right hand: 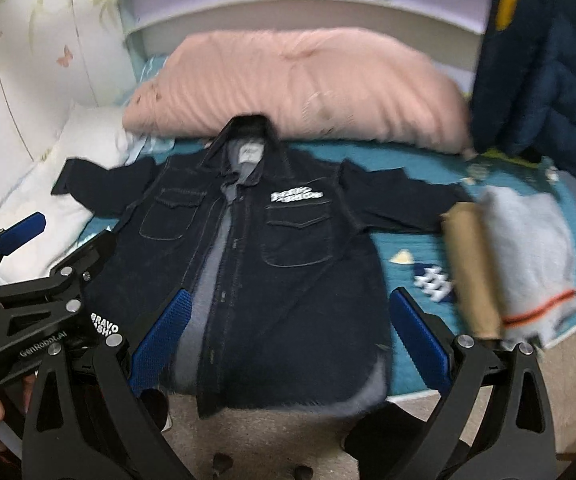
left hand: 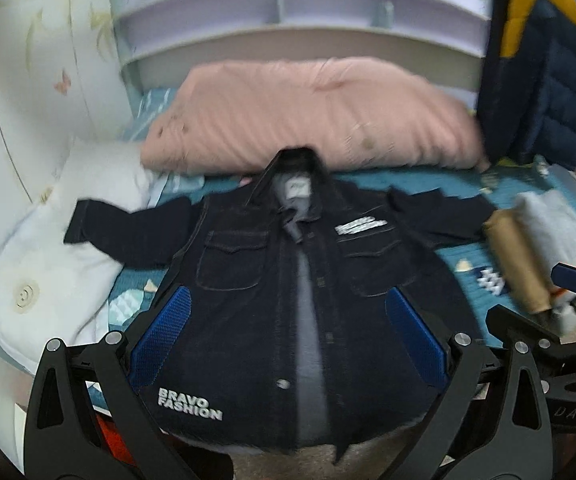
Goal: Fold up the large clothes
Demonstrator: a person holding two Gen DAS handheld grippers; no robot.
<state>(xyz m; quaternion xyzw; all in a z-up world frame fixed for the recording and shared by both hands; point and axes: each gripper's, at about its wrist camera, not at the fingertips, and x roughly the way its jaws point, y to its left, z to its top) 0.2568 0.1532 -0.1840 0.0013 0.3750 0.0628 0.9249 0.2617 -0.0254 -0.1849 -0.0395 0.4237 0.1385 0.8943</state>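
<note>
A dark denim jacket (left hand: pixel 272 280) lies face up on the bed, collar far, sleeves spread left and right, hem hanging over the near edge; it also shows in the right wrist view (right hand: pixel 288 248). White "BRAVO FASHION" lettering sits at its lower left. My left gripper (left hand: pixel 288 336) is open and empty above the jacket's lower half. My right gripper (right hand: pixel 288 344) is open and empty above the jacket's lower right part. The left gripper's body (right hand: pixel 28 304) shows at the left of the right wrist view.
A pink quilt (left hand: pixel 312 116) lies behind the collar. A white pillow (left hand: pixel 60 264) lies under the left sleeve. Folded tan (left hand: pixel 516 264) and grey clothes (left hand: pixel 552 232) lie at the right. A navy and yellow puffer jacket (left hand: pixel 544 72) hangs at the far right. The bedsheet (right hand: pixel 404 216) is teal.
</note>
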